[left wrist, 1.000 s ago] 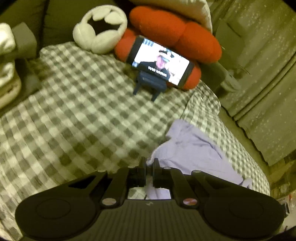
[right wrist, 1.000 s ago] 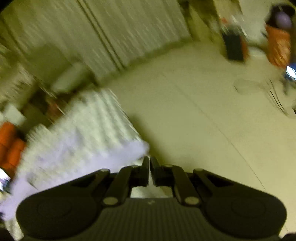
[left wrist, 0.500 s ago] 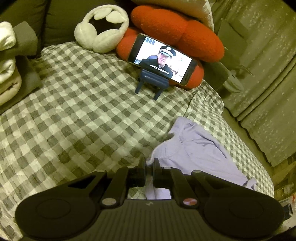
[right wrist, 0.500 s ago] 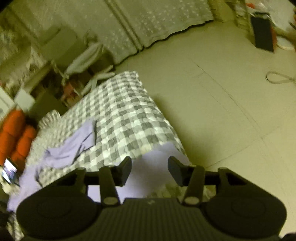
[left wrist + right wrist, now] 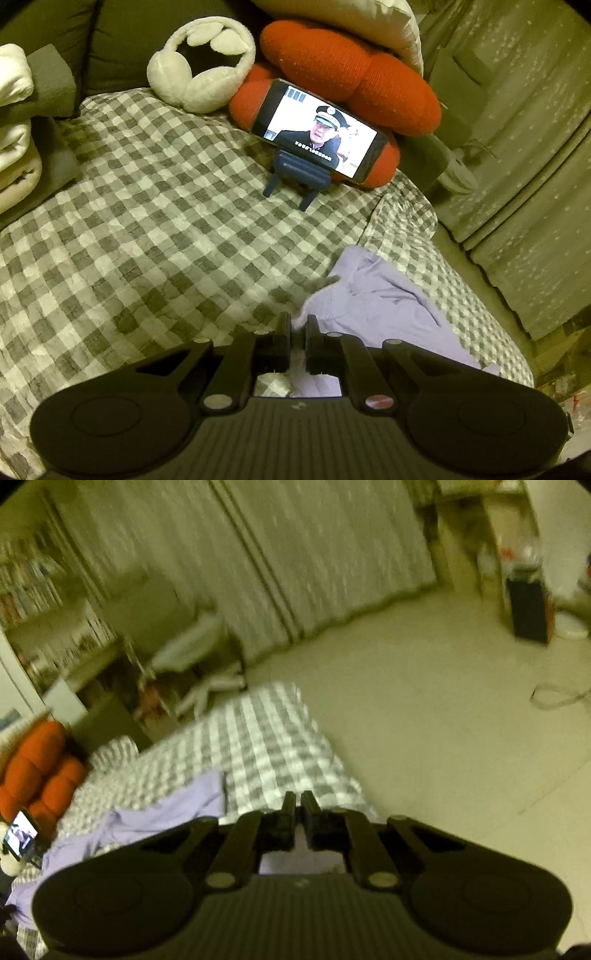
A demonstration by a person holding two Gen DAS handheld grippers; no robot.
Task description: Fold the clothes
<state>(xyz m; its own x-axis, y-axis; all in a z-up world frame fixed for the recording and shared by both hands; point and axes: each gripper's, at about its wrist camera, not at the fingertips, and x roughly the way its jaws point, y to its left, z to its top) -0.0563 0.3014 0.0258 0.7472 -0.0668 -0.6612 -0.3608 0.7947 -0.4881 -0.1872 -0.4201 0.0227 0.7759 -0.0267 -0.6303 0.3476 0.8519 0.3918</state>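
Lilac garment looks soft, limp (best held by edges); left gripper pinches its corner, right gripper clenched, contents unclear.

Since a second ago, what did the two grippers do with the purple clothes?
The right gripper was shut, opened over the purple garment half a second ago, and has shut again; whether it pinches cloth cannot be told. The left gripper stayed shut on the garment's edge. The phone on its stand and the checked blanket stayed put.
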